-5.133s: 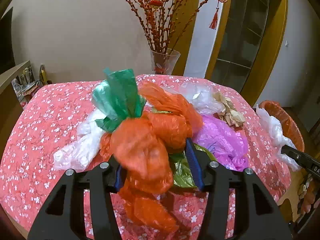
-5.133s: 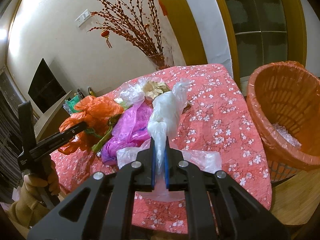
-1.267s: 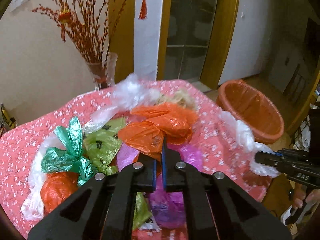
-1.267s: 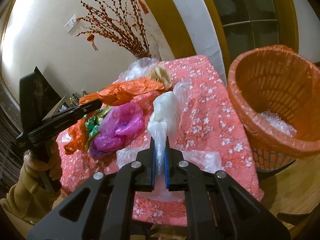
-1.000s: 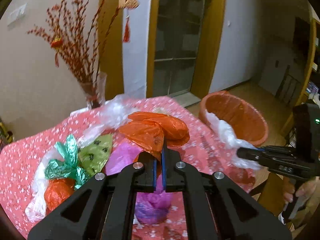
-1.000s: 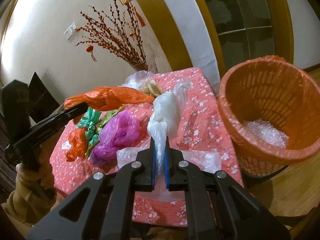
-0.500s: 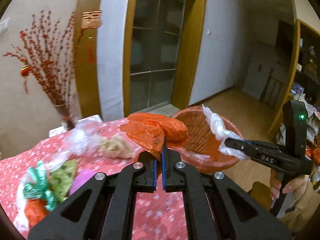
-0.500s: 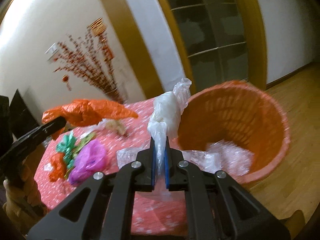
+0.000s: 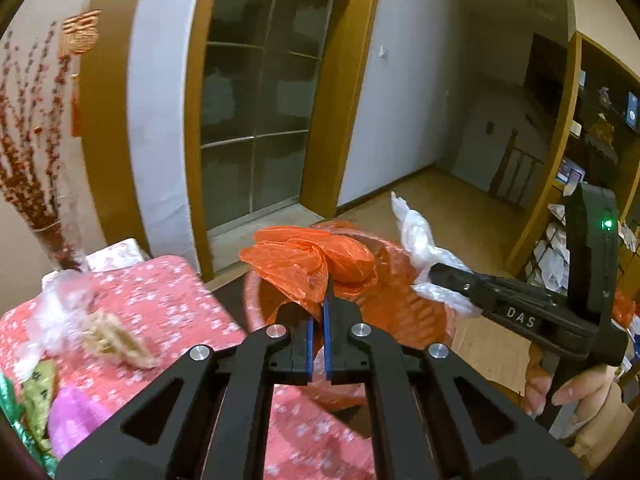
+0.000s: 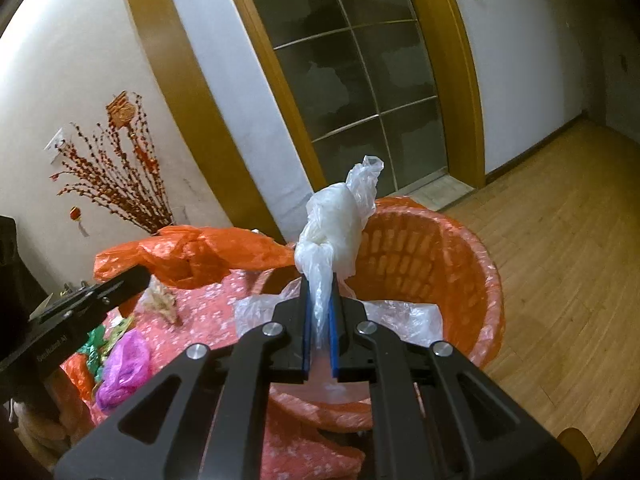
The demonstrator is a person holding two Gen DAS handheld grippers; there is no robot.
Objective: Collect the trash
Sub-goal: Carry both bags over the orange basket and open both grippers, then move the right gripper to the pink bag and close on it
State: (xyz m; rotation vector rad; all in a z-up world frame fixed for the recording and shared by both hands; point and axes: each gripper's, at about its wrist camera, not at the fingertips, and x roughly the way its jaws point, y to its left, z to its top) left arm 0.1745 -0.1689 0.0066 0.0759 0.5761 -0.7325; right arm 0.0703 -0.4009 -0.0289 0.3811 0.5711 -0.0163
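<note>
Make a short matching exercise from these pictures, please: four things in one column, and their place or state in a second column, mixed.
Things:
1. orange bag
2. white bag
3. purple bag
4. basket

Places:
A. on the floor beside the table
B. lying on the table
C. in the right gripper
D. in the left gripper

Pairs: 1-D, 2-C, 3-B, 4-A

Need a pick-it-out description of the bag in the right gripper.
Find the orange basket beside the pink flowered table. Over its opening, the right gripper pinches a knotted bag. It is the only cloudy white one; the bag in the left gripper is orange.
</note>
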